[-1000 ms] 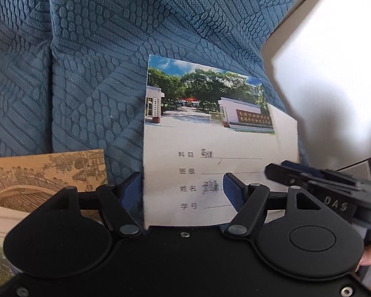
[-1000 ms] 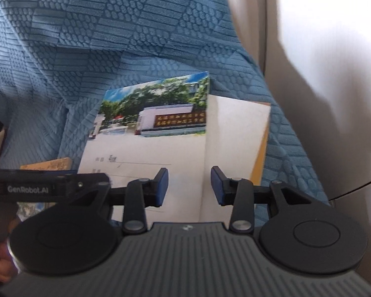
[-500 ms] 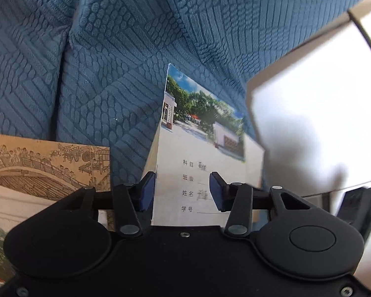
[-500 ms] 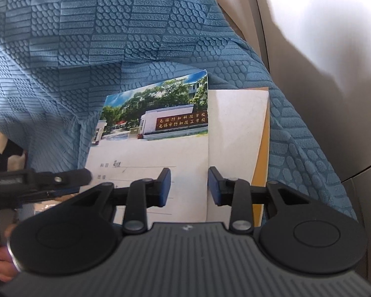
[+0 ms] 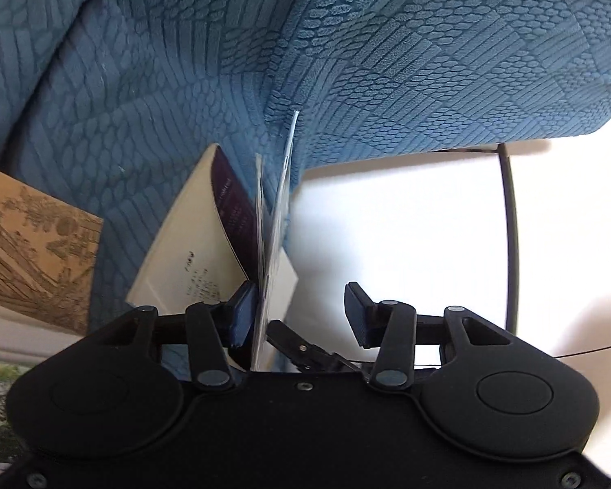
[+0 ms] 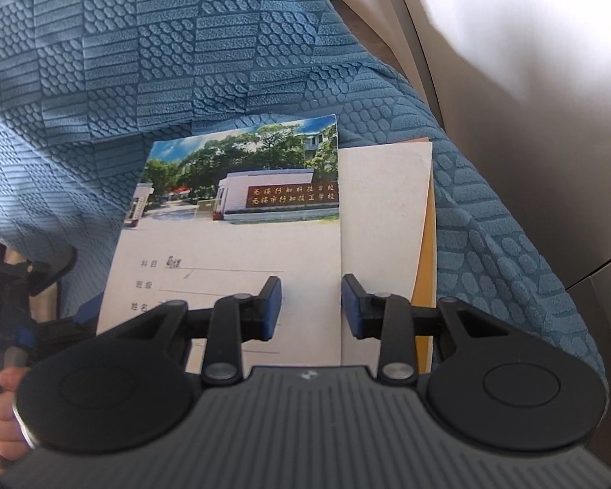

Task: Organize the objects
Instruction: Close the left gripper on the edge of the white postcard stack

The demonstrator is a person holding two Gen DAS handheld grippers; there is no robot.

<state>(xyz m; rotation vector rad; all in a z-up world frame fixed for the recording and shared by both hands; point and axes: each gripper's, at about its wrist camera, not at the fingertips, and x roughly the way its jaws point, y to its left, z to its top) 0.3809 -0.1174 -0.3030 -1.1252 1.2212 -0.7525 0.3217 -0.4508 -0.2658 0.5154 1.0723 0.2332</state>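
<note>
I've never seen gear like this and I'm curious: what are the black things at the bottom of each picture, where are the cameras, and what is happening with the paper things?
There is no robot here. A person holds a two-fingered claw in each hand, and a camera on each looks forward along its fingers. One picture comes from the left claw, the other from the right claw. A blue textured cover lies under everything. On it is a notebook with a school photo, over a cream booklet. A brown patterned booklet lies off to the left. The left camera sees the notebook edge-on, one pad beside it and the other apart. Both claws are open, gripping nothing. The person's hand shows at the edge of the right view.
</note>
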